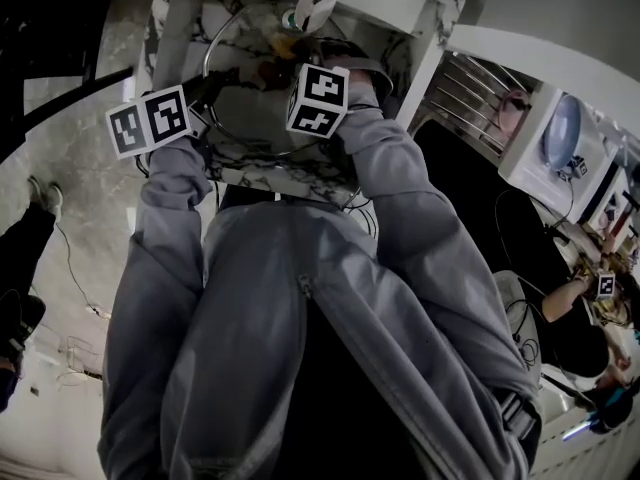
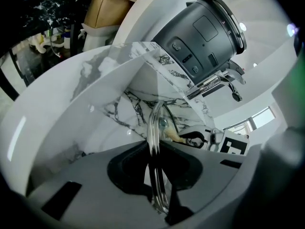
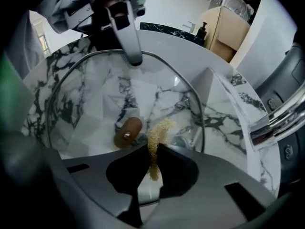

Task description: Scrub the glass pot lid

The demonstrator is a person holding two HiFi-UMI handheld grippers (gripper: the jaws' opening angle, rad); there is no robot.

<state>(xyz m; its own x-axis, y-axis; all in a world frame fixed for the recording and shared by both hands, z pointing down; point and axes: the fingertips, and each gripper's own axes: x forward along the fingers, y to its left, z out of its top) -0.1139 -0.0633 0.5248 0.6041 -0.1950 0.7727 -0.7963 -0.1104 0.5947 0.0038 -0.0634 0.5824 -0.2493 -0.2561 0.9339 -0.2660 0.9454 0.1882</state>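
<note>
The glass pot lid [image 3: 95, 104] is held up inside the marble sink [image 3: 228, 123], clear of the basin floor as far as the views show; the left gripper [image 2: 155, 146] has its jaws clamped on the lid's rim, so in the left gripper view the glass runs edge-on straight out between them. The right gripper [image 3: 153, 152] has its jaws pressed together on a tan strip of scrubber [image 3: 162, 127], whose long axis follows the jaws and whose frayed end sticks out past the tips.

What matters for the next move is how the lid faces each hand; to the left gripper it is a thin edge, while to the right gripper it is a broad disc lying straight ahead and slightly below, knob side towards the jaws. The wooden knob [image 3: 127, 130] sits just to the left of the scrubber's end, near it but not touching; I cannot tell whether the scrubber's end is already on the glass or just short of it.

The right hand is plainly the working one and the nearer to the lid's face; the left merely steadies. Scrubbing likely calls for pressing the strip forward onto the glass and sweeping around the knob, not across it; too hard a push could pivot the lid about the single rim grip.
</note>
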